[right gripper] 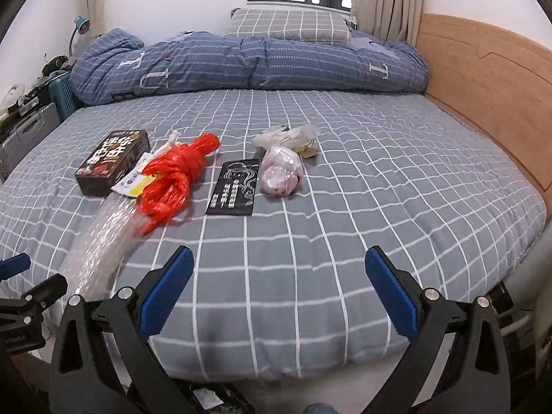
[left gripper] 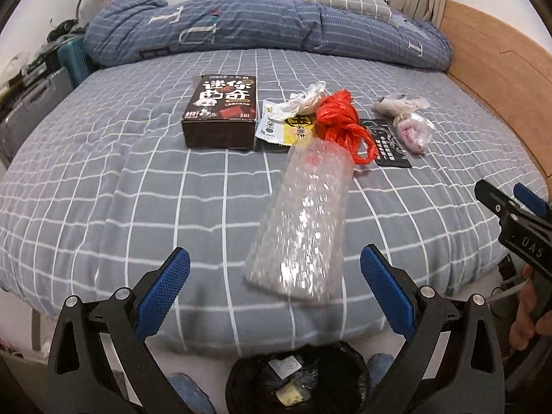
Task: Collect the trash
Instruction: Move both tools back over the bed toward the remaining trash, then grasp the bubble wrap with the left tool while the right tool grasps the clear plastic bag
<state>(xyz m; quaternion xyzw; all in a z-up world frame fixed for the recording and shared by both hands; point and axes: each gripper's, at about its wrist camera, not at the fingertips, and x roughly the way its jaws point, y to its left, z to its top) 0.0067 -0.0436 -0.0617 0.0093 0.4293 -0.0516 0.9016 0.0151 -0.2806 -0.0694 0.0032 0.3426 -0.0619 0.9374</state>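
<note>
Both the left gripper (left gripper: pixel 275 272) and right gripper (right gripper: pixel 279 272) are hanging wide open, holding nothing, while the light, squishy, slippery bubble wrap (left gripper: pixel 303 220) at mid-frame is best pinched at its near edge.

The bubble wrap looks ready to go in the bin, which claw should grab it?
Probably left. The bubble wrap lies just ahead of the open left claw; the right claw faces bare bedsheet.

A: What can't you make out?
B: The bubble-wrap strip (left gripper: pixel 300 224) is smeared by motion, and its top end hides part of the yellow sachet (left gripper: pixel 293 127).
A: And below?
B: The bin (left gripper: pixel 296 379) is cut off by the bottom edge; its scraps are too small to name.
</note>
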